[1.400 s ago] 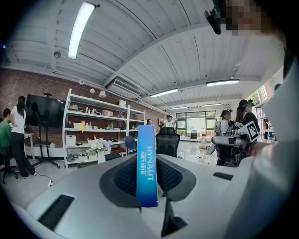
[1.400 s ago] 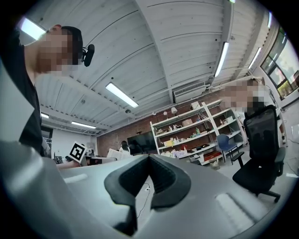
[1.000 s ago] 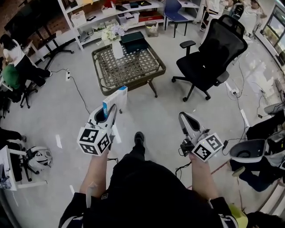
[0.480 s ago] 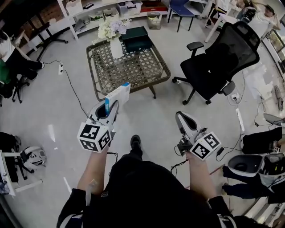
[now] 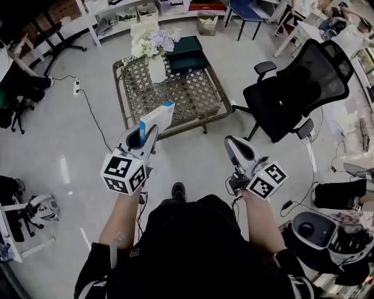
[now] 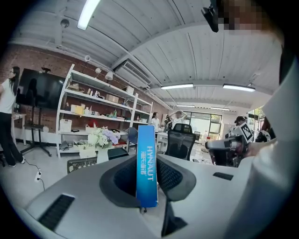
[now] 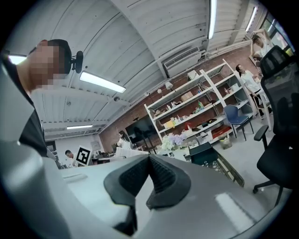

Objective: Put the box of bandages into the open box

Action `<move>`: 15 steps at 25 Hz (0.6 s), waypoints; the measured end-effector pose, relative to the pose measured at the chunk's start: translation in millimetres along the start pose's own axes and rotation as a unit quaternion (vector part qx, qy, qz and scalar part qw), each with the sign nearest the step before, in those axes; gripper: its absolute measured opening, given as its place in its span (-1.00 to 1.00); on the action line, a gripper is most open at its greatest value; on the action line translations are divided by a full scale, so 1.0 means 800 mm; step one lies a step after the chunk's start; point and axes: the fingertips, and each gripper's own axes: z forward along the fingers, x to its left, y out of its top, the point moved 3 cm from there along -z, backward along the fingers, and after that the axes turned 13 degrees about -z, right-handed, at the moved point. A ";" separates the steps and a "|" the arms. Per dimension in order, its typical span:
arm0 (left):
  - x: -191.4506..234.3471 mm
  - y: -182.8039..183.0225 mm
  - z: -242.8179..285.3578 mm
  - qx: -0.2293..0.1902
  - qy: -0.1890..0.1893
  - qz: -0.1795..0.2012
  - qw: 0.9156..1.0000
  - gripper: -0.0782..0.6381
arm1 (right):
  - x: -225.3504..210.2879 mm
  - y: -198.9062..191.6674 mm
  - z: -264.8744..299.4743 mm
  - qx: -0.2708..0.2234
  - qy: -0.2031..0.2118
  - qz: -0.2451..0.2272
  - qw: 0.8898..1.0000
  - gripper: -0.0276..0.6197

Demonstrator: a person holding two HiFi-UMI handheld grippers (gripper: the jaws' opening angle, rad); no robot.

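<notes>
My left gripper (image 5: 147,131) is shut on a flat white-and-blue box of bandages (image 5: 156,118), which sticks up from its jaws. In the left gripper view the box's blue edge (image 6: 146,170) stands upright between the pads. The dark green open box (image 5: 188,54) sits at the far end of the wicker coffee table (image 5: 137,102), beside a white vase of flowers (image 5: 155,51). My right gripper (image 5: 232,145) is held at the right, jaws together with nothing in them; the right gripper view shows its pads (image 7: 158,176) meeting. Both grippers hang over the floor short of the table.
A black office chair (image 5: 288,93) stands right of the table. Shelving (image 5: 120,13) lines the back wall. A cable (image 5: 93,114) runs over the floor at left. People sit at desks on the left and far right. The dark green box also shows in the left gripper view (image 6: 117,153).
I have walked closer to the coffee table; it and the chair now sit nearer in the head view. Both grippers moved forward together, the left still holding the bandage box.
</notes>
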 end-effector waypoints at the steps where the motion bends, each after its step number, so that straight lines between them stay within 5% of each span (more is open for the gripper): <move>1: 0.004 0.007 0.003 -0.003 0.000 0.000 1.000 -0.56 | -0.003 0.003 0.009 0.000 0.003 0.002 1.000 -0.88; 15: 0.040 0.039 0.103 -0.021 0.043 -0.018 0.999 -0.56 | -0.124 0.029 0.116 -0.009 0.069 0.016 0.997 -0.88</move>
